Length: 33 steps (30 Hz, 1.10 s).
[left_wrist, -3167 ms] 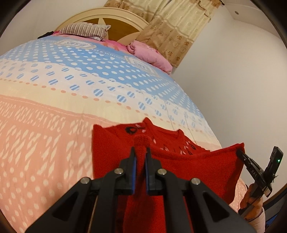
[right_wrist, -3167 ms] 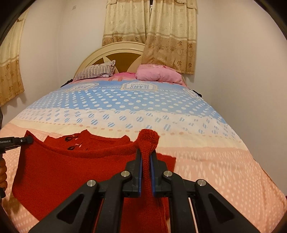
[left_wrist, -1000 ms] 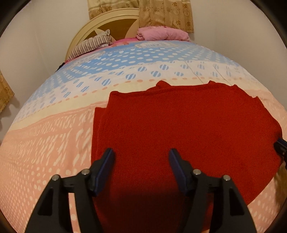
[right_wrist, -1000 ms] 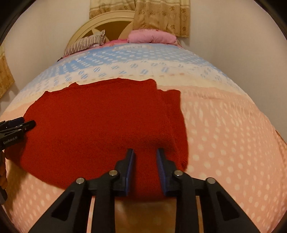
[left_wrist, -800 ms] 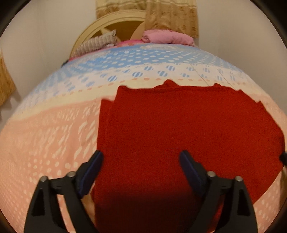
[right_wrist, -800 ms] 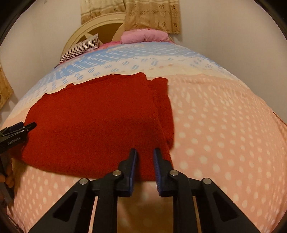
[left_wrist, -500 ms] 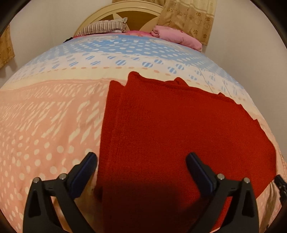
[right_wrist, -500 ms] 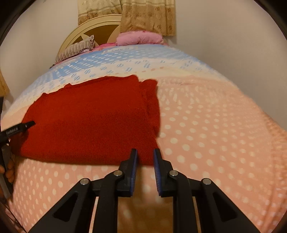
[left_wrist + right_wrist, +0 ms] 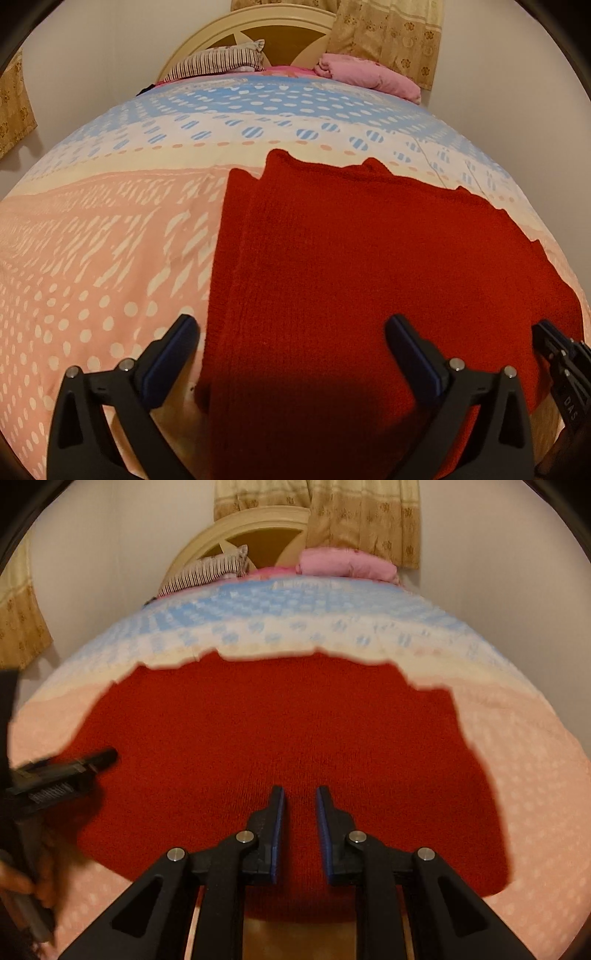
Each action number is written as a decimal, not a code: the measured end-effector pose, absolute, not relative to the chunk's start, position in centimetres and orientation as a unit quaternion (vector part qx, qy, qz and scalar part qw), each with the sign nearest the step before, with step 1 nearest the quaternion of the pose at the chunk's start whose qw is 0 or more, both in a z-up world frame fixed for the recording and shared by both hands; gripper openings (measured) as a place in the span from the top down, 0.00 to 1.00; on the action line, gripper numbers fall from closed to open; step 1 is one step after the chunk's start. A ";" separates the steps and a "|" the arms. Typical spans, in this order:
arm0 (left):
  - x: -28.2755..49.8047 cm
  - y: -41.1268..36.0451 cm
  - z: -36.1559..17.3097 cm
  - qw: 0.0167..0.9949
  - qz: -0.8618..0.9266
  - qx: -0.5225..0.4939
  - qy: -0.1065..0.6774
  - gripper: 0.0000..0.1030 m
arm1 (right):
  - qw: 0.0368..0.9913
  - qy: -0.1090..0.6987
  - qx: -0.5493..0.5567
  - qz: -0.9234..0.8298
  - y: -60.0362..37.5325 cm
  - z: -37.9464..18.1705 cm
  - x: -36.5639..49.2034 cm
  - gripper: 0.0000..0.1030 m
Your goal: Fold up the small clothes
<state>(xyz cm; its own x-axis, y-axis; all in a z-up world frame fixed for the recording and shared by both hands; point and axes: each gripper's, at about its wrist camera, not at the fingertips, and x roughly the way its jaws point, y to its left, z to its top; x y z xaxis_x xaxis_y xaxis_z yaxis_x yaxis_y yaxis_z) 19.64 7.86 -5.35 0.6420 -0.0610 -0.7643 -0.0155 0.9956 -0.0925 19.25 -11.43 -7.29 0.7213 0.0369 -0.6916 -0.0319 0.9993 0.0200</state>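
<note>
The red sweater [image 9: 369, 266] lies flat on the bedspread [image 9: 110, 240], near the foot end of the bed. Its near edge goes under the left gripper [image 9: 291, 350] and out of the picture, so I cannot see where it ends there. Along its left side a second layer shows as a narrow strip, so it is folded; how many layers lie below is hidden.

The left gripper is spread wide over the sweater and holds nothing. The right gripper [image 9: 299, 805] has a narrow gap between its blue pads [image 9: 277, 823], and only the knit surface shows through the gap; whether the tips touch the cloth I cannot tell. This view is blurred, mostly at the left, where the other tool and a part of a hand are smeared.

I count one sweater, two grippers, and at the headboard [image 9: 273, 29] one striped pillow [image 9: 218, 62] and one pink bundle [image 9: 369, 75]. Curtains [image 9: 391, 33] are cut off at the top.
</note>
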 end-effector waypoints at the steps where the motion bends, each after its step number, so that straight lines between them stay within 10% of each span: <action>1: 19.7 7.9 -5.3 0.904 -0.013 -0.047 0.424 0.00 | 0.931 0.366 0.001 0.018 -11.4 -7.4 19.0 0.83; 27: 16.2 10.5 -5.1 0.886 -0.052 -0.250 0.386 0.01 | 0.933 0.357 0.039 0.033 -12.1 -7.2 18.8 0.82; 30: 17.4 10.8 -5.0 0.884 -0.048 -0.265 0.381 0.24 | 0.933 0.357 0.038 0.033 -12.1 -7.3 18.8 0.82; 33: 17.5 10.7 -4.8 0.883 -0.063 -0.267 0.382 0.66 | 0.933 0.357 0.035 0.031 -12.1 -7.2 18.8 0.82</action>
<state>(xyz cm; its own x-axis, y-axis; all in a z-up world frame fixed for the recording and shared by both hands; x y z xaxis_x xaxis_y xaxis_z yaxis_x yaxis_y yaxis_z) 17.46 10.71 -4.78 0.7006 -0.3148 -0.6403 -0.0928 0.8496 -0.5192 18.83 -12.07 -7.23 0.7434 0.0821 -0.6638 -0.0320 0.9957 0.0873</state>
